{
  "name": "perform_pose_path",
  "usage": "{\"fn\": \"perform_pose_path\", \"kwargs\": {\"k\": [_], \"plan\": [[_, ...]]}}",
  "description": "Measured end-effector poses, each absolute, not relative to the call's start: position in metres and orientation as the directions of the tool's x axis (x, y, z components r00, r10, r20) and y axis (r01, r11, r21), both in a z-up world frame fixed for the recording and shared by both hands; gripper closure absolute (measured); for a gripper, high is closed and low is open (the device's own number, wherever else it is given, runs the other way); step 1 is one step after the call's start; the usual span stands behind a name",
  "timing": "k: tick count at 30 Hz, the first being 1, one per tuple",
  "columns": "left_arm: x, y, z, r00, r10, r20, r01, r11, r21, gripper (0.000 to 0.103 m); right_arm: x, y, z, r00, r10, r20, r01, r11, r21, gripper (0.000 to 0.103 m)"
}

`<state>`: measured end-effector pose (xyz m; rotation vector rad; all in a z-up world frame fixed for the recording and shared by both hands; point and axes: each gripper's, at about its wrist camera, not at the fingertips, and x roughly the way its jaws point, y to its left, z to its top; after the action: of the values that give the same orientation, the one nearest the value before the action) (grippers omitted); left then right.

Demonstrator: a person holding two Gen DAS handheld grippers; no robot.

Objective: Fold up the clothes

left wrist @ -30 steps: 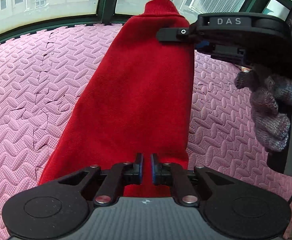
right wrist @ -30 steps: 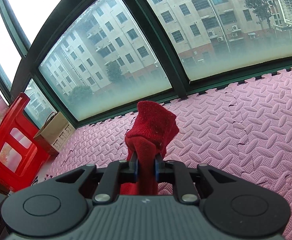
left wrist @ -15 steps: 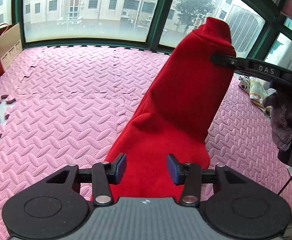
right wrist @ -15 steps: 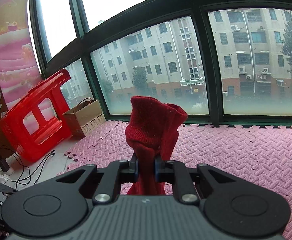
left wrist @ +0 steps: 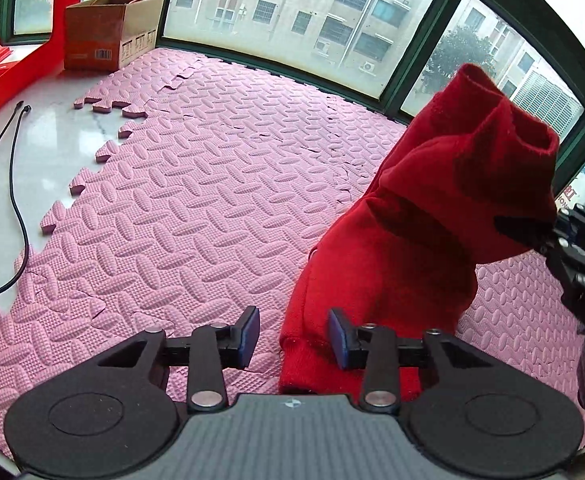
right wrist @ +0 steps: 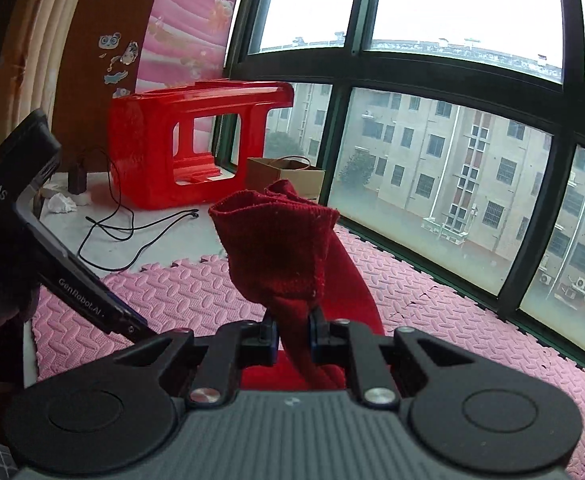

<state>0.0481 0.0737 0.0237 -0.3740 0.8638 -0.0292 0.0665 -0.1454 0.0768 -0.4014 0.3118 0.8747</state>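
A red knit garment (left wrist: 424,240) hangs down to the pink foam mat (left wrist: 196,184). My right gripper (right wrist: 291,338) is shut on its upper end, and the cloth (right wrist: 276,248) stands up past the fingertips. In the left wrist view that gripper (left wrist: 532,236) comes in from the right edge, pinching the garment. My left gripper (left wrist: 293,338) is open and empty; the garment's lower hem lies between its fingers, nearer the right one.
A red plastic stool (right wrist: 196,144) and an open cardboard box (left wrist: 112,32) stand at the mat's far end by the windows. A black cable (left wrist: 12,184) lies on the white floor left of the mat. The mat's jagged edge (left wrist: 88,160) runs there.
My left gripper has opened and let go of the garment's lower part. Both cameras have swung left, bringing the stool and box into view. My right gripper keeps its hold.
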Motion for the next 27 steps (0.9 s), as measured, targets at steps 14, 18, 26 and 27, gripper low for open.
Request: {"fn": "perform_pose_path", "kwargs": {"k": [14,18,26,27], "plan": [[0.025,0.096,0.023,0.682,-0.208,-0.701,-0.149,0.899,-0.412,0.07,0.013,-0.139,0.041,0.445,0.67,-0.594,-0.895,0.344,-0.283,0.067],[0.015,0.096,0.036,0.707,-0.218,-0.673,-0.119,0.901,-0.417,0.07,0.021,-0.152,0.07,0.38,0.725,-0.574,-0.916,0.382,-0.123,0.067],[-0.002,0.073,0.059,0.727,-0.302,-0.617,0.012,0.903,-0.429,0.067,0.054,-0.141,0.089,0.339,0.735,-0.588,-0.899,0.436,0.027,0.067],[-0.003,0.07,0.059,0.723,-0.315,-0.615,0.027,0.902,-0.43,0.067,0.056,-0.136,0.085,0.335,0.715,-0.614,-0.903,0.429,0.006,0.067]]}}
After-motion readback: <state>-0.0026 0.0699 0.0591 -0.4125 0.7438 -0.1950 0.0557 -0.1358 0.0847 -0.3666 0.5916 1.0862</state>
